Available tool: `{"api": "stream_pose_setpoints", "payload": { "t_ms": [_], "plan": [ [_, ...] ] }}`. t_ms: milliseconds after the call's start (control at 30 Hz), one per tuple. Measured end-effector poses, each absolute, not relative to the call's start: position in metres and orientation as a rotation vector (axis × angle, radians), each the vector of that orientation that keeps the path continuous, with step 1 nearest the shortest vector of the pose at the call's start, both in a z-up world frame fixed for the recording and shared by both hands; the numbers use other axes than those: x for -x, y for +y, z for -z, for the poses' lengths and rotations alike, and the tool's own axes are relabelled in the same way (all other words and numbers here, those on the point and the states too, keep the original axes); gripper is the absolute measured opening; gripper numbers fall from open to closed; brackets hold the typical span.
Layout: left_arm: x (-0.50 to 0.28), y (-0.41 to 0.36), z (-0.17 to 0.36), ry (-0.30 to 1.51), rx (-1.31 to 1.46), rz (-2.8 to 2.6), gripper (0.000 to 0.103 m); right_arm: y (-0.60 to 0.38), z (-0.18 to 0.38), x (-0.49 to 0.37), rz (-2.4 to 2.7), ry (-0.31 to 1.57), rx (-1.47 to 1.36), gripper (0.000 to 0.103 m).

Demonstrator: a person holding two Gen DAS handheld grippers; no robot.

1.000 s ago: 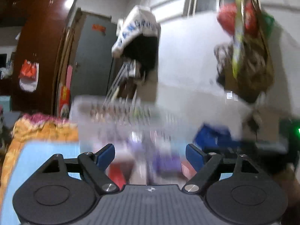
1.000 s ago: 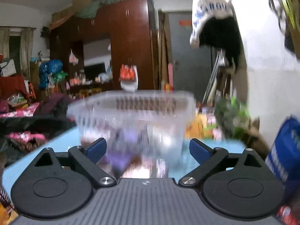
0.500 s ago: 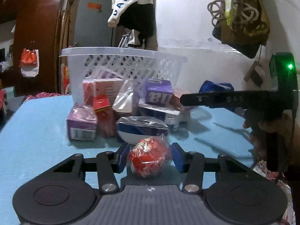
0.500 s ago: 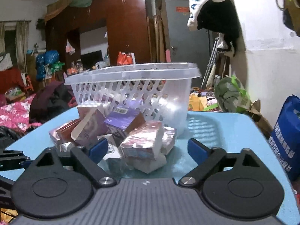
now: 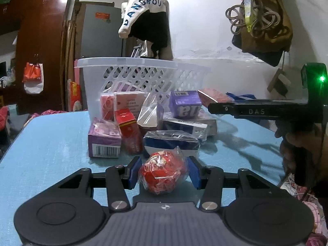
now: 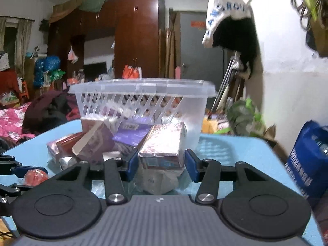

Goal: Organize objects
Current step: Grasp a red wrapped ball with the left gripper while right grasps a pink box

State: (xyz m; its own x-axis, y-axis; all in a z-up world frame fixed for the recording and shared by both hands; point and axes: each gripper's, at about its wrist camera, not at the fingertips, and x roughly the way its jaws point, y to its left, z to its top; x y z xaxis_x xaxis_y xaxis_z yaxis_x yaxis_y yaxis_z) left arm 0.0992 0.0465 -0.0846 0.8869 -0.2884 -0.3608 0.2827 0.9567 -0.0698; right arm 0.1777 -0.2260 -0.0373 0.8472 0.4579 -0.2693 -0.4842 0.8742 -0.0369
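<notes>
A white plastic basket (image 5: 141, 75) stands at the back of the blue table (image 5: 51, 143), with a pile of small boxes (image 5: 184, 104) in front of it. My left gripper (image 5: 163, 173) is closed around a red plastic-wrapped ball (image 5: 163, 174) resting on the table. In the right wrist view my right gripper (image 6: 162, 165) has its pads on both sides of a brown-pink wrapped box (image 6: 164, 146) at the near edge of the pile, before the basket (image 6: 141, 102). The left gripper's fingers and the red ball (image 6: 34, 176) show at the far left there.
Purple, red and blue-white boxes (image 5: 104, 137) lie scattered before the basket. A blue bag (image 6: 307, 160) stands off the table's right side. A wardrobe (image 5: 41, 51) and hanging clothes (image 5: 147, 20) fill the background. The right gripper's body (image 5: 256, 110) reaches in from the right.
Both grippers came down from a blurred, high view to the pile. The left closed around the red ball; the right moved forward and closed around the brown-pink box.
</notes>
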Motion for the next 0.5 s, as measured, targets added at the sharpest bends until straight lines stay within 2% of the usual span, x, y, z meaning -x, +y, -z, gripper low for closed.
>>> {"api": "stream_pose_setpoints", "payload": {
  "t_ms": [500],
  "plan": [
    [-0.09, 0.055, 0.088, 0.305, 0.037, 0.34, 0.053, -0.243, 0.034, -0.179, -0.488, 0.26, -0.016, 0.052]
  ]
}}
